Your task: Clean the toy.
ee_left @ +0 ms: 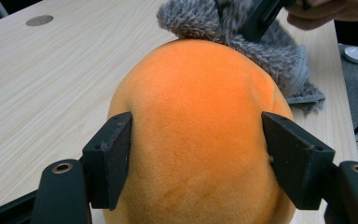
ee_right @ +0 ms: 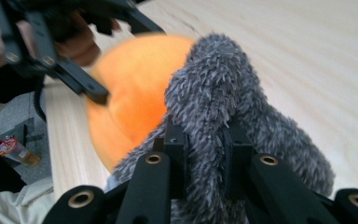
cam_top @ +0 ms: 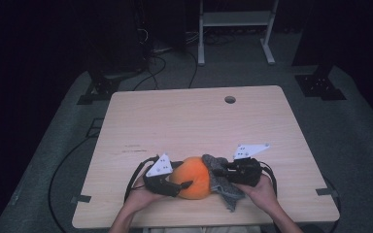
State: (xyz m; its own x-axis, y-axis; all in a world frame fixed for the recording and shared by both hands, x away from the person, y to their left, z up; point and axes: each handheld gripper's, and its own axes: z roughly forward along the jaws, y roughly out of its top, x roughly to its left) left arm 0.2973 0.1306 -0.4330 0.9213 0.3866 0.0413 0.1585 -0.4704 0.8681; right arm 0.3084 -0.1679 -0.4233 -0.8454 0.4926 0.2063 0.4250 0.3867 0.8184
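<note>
step: you're bracing the round orange plush ball [cam_top: 193, 177] with one tool while pulling the fuzzy grey fabric cover [cam_top: 222, 182] with the other; looks like you're peeling it off, though dressing can't be ruled out.
left gripper [cam_top: 184, 185]: jaws are pressing both flanks of the ball, clamped on it.
right gripper [ee_right: 204, 154]: jaws are pinching a fold of grey cover, nearly together.
place: ball is sitting at 6 o'clock on the pale wooden table [cam_top: 189, 116], cover touching it at its 3 o'clock.
next: you're needing a steady pull toward 3 o'clock, ball held firm.
counts: one ball, one cover, two grippers, one table.
</note>
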